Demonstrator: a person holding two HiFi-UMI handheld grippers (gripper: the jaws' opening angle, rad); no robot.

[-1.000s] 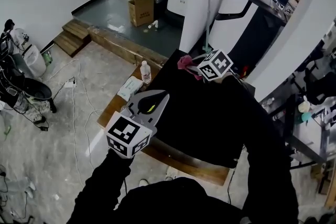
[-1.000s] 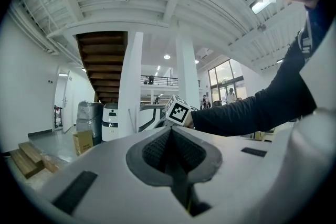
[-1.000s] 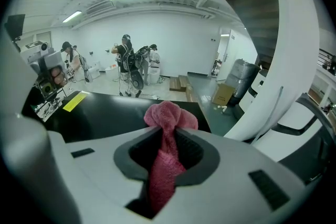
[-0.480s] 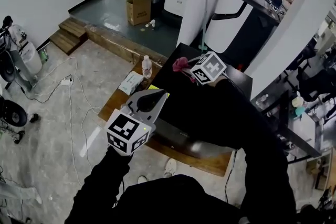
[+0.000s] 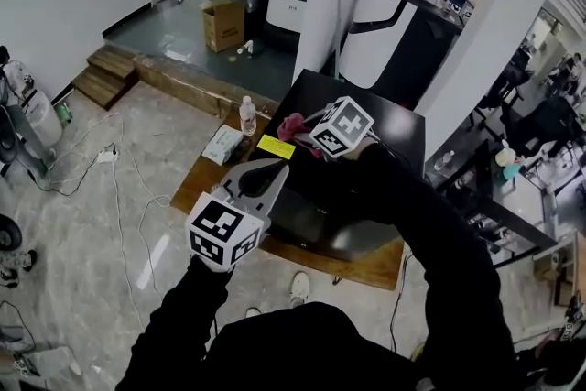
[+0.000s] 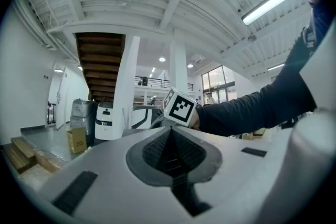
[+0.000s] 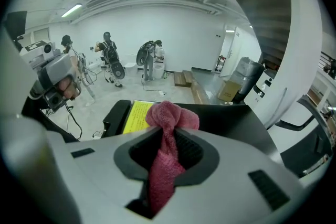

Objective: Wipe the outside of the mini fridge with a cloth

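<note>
The black mini fridge (image 5: 385, 119) stands on a low wooden platform, seen from above in the head view. A yellow label (image 5: 276, 146) sits near its left top edge. My right gripper (image 5: 304, 131) is shut on a pink cloth (image 5: 292, 125), which rests on the fridge top beside the label. In the right gripper view the cloth (image 7: 167, 131) is pinched between the jaws and bunches above them, with the label (image 7: 135, 115) and the fridge top (image 7: 236, 115) beyond. My left gripper (image 5: 274, 168) hovers off the fridge's left front, shut and empty. Its own view points up at the ceiling.
The wooden platform (image 5: 195, 186) carries a water bottle (image 5: 246, 115) and a pack of wipes (image 5: 223, 144) left of the fridge. Cables (image 5: 117, 188) trail over the floor. Wooden steps (image 5: 103, 73) and a cardboard box (image 5: 222, 23) lie farther back. Several people (image 7: 107, 55) stand across the room.
My right gripper has drawn the pink cloth across the fridge top toward its left edge, ending beside the yellow label. The left gripper has kept its place.
</note>
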